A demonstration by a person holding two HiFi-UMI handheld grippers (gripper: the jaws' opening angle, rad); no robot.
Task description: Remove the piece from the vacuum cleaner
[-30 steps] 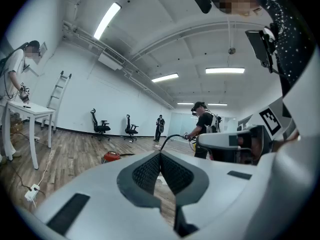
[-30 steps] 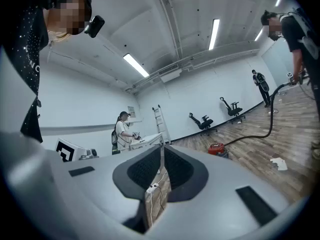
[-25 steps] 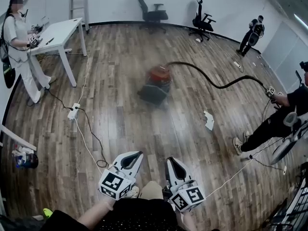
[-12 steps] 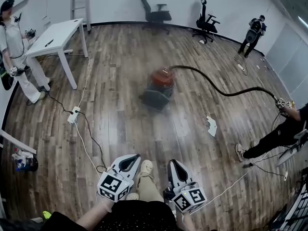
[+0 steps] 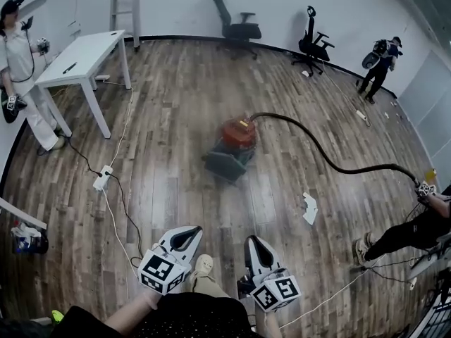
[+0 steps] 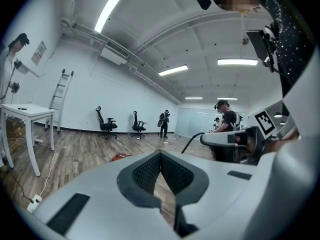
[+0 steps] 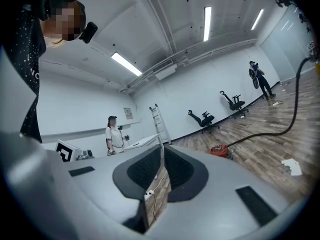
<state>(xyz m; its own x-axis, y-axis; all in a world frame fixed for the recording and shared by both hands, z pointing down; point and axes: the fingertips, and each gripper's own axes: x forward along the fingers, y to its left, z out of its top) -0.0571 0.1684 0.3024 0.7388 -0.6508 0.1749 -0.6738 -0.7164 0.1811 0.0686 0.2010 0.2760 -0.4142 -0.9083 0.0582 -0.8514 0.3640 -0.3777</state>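
A red vacuum cleaner with a dark front part stands on the wooden floor in mid-room. Its black hose curves right to a person's hand at the frame edge. Both of my grippers are held low and near my body, well short of the vacuum. Left gripper is shut and empty, and so is right gripper. In the left gripper view the shut tips point toward the vacuum. The right gripper view shows the shut tips, the vacuum and the hose.
A white scrap lies on the floor right of the vacuum. A power strip with trailing cables lies to the left, near a white table. Two office chairs and a ladder stand at the far wall. People stand at left, back right and right.
The vacuum sits lower and closer in the head view. The person holding the hose end has shifted right and down toward the frame edge. Both grippers stay shut and low.
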